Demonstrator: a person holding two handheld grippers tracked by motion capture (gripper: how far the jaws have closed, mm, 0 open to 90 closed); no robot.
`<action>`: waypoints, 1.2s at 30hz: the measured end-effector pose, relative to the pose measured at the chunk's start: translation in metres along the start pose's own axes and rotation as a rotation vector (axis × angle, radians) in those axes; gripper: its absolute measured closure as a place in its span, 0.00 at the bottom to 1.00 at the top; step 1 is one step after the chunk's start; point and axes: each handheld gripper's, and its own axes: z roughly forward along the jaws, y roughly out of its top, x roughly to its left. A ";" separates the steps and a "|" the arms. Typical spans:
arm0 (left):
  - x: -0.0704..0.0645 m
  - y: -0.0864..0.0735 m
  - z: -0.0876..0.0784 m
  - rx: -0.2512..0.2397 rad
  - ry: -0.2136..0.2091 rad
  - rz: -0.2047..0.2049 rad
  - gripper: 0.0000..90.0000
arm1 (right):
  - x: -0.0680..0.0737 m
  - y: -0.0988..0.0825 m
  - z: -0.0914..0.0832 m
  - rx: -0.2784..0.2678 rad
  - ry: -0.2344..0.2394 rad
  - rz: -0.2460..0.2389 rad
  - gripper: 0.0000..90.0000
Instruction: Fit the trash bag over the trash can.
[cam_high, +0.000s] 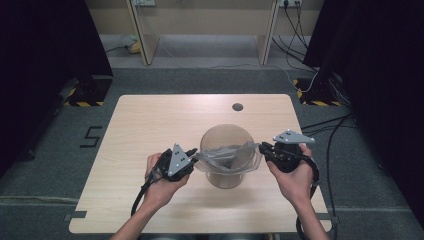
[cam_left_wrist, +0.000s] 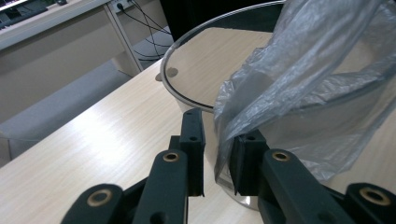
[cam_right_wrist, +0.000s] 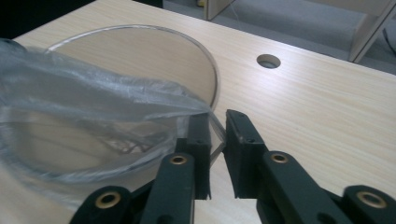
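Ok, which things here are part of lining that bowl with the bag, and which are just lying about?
In the job:
clear plastic bag
glass bowl
left gripper, at the bag's edge
right gripper, at the bag's other edge

Just around:
cable hole in the table
cables on the floor

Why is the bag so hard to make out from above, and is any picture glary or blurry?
High view: the thin clear bag blends into the glass bowl, and the room's sides fall into darkness. Left gripper view: the bag is sharp; a pale sheen lies on the table. Right gripper view: the bowl's rim catches light; the tongs look slightly soft.
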 end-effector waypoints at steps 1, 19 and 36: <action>0.001 0.000 0.001 0.003 0.001 0.004 0.86 | 0.000 0.000 0.000 0.000 0.000 0.000 0.90; 0.002 0.001 -0.018 -0.009 -0.115 0.089 0.48 | -0.001 0.004 0.028 0.026 -0.047 0.002 0.91; 0.017 0.007 -0.007 -0.046 -0.174 -0.036 0.99 | -0.001 0.004 0.030 0.020 -0.062 0.015 0.90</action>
